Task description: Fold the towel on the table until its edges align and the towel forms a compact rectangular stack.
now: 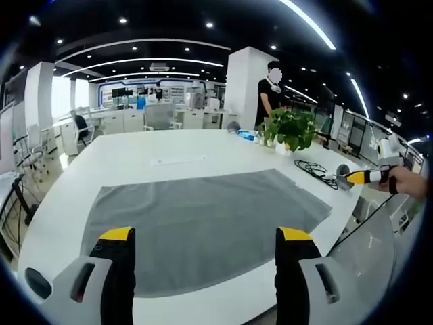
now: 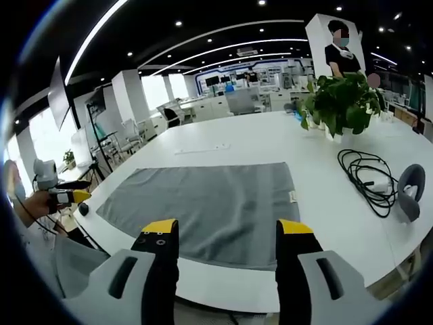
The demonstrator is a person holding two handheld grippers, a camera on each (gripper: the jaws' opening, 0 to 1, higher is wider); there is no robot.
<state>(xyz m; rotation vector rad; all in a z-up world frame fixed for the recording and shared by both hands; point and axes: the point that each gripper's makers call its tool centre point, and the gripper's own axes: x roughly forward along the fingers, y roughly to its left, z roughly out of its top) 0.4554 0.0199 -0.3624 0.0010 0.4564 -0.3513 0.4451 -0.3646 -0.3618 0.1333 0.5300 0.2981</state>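
Note:
A grey towel (image 1: pixel 203 220) lies spread flat in a single layer on the white table (image 1: pixel 135 152). My left gripper (image 1: pixel 205 237) hovers open over the towel's near edge, its yellow-tipped jaws wide apart with nothing between them. In the right gripper view the same towel (image 2: pixel 210 200) lies flat, with a small tag at one edge. My right gripper (image 2: pixel 227 230) is open above its near edge and holds nothing. Each gripper is at a different side of the table. The right gripper (image 1: pixel 369 177) shows in a hand at the far right, and the left gripper (image 2: pixel 67 196) in a hand at the left.
A potted plant (image 2: pixel 342 101) stands near the table's far side, beside a coiled black cable (image 2: pixel 369 176) and a round grey device (image 2: pixel 409 189). A thin white strip (image 1: pixel 177 160) lies beyond the towel. A person (image 1: pixel 270 95) stands behind the plant. Desks and chairs are further back.

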